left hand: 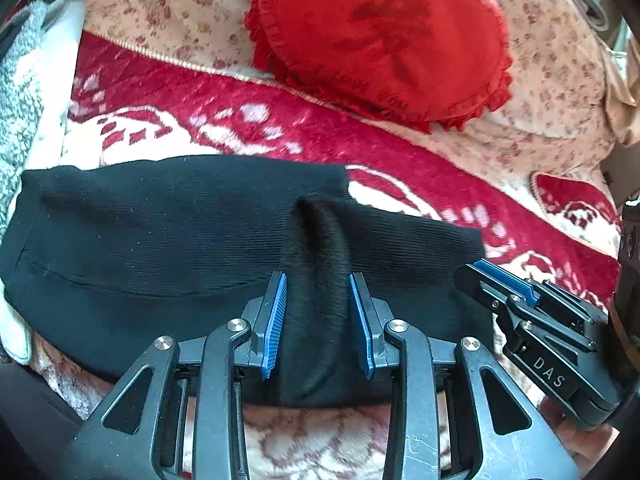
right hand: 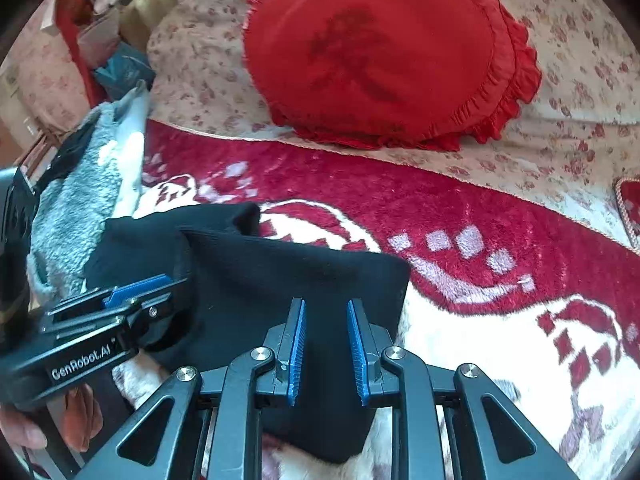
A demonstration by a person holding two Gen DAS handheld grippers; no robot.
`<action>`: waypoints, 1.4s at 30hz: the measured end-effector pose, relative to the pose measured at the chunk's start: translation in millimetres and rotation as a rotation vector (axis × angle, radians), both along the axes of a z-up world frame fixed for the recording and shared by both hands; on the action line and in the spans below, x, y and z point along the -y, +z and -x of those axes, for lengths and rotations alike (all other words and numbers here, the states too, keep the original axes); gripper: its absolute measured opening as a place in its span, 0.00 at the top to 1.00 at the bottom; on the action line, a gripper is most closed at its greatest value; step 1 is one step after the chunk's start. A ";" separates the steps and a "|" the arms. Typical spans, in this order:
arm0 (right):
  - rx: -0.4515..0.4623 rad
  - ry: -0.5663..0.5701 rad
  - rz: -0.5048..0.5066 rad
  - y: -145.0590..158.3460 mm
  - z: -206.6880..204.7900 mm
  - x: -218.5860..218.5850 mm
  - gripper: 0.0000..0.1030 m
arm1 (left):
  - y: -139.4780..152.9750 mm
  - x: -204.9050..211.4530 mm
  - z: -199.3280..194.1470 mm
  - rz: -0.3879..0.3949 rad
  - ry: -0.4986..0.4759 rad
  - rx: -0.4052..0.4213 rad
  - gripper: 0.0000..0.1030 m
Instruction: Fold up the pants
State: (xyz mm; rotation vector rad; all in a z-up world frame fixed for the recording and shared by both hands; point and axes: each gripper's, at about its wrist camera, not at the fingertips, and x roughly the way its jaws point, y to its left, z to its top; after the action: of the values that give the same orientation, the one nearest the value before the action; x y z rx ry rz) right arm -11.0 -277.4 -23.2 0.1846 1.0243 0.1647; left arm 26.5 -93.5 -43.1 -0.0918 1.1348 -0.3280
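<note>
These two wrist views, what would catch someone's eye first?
The big red frilled heart pillow on the floral bedspread at the back dominates. In front, folded black pants lie on a red and white blanket, with the left gripper and right gripper over them.

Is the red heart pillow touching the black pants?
Apart. The right wrist view shows a band of red-and-white blanket between the red heart pillow and the black pants; the left wrist view shows the same gap.

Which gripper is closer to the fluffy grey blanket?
Left. The left gripper is over the black pants, close by the grey blanket. The right gripper is over the pants' other end, farther away.
</note>
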 end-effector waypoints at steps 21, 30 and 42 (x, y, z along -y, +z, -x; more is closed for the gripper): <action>-0.021 0.135 0.079 -8.8 34.2 -47.4 0.80 | 10.3 -21.1 13.1 -0.014 0.036 0.035 0.69; 0.018 0.127 0.030 9.1 18.4 -59.5 0.80 | 17.4 -56.3 26.8 -0.056 0.098 0.058 0.65; 0.005 0.180 0.088 -2.5 -9.9 -107.7 0.80 | 16.0 -95.5 32.2 -0.032 0.181 0.051 0.49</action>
State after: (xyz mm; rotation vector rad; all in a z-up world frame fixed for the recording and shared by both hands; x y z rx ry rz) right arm -1.1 -169.7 -25.7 0.0119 1.0409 0.2826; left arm -5.7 2.0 -27.1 -0.1560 1.0724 -0.1500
